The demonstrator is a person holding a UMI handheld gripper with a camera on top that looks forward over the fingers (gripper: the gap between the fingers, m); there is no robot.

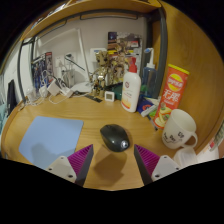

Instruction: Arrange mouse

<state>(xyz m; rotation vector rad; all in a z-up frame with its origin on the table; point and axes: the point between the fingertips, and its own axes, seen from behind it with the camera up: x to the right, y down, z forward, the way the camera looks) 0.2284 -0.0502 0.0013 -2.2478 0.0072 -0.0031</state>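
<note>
Nearest the lens, the gripper (113, 160) shows its two white fingers with magenta pads (82, 158), spread apart and grasping nothing. Just ahead of them, roughly midway between the two tips but beyond them, lies a black oval computer mouse (115, 137) resting on the warm brown wooden desk (95, 112). To the near left of the mouse lies a pale blue rectangular mouse mat (50, 138), flat on the desk and apart from the mouse.

To the right stands a white ceramic mug (181, 127) with a small face printed on it, and behind it a tall red and yellow cylindrical crisp can (174, 93), tilted in the wide view. Farther back, near the middle, stands a white plastic pump bottle (131, 88), with a small white cube-shaped clock (109, 96) just to its left.

The far left of the desk carries cables and small clutter too small to tell. Behind it rises a white wall (70, 45), with a wooden shelf (100, 8) overhead.
</note>
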